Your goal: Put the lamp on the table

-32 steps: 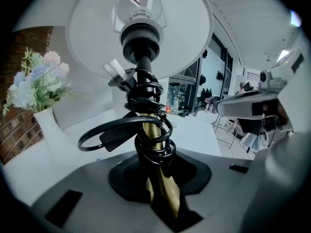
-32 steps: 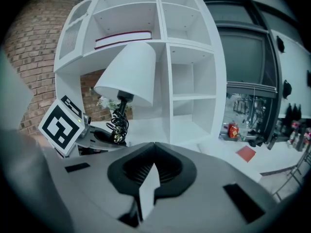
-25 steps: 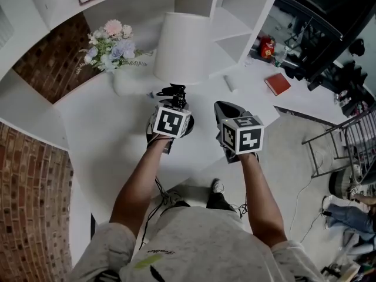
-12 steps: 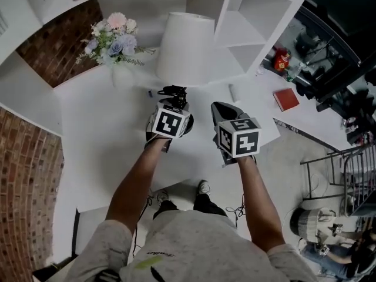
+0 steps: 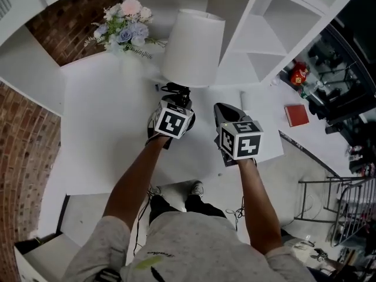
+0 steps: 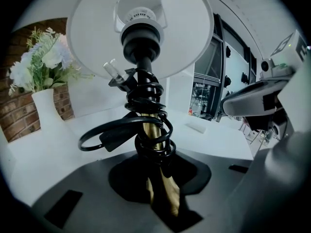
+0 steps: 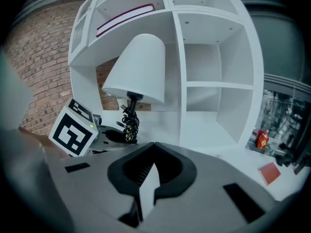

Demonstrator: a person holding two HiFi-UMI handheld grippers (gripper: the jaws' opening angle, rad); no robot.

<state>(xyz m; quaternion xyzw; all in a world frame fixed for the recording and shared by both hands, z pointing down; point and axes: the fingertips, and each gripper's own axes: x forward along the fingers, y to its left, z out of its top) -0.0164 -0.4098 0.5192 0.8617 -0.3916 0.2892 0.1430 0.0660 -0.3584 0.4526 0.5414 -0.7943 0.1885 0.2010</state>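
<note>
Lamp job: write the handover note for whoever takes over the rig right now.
Left gripper: fingers shut on the lamp at its brass stem, below the wound cord.
Right gripper: shut, empty, beside the left one.
Lamp: held over the white table, shade towards the shelf unit; flowers stand further left in the head view. Its base is not visible.
Done: lamp grasped and above the table.
Left: set it upright on a bare patch, then release.
</note>
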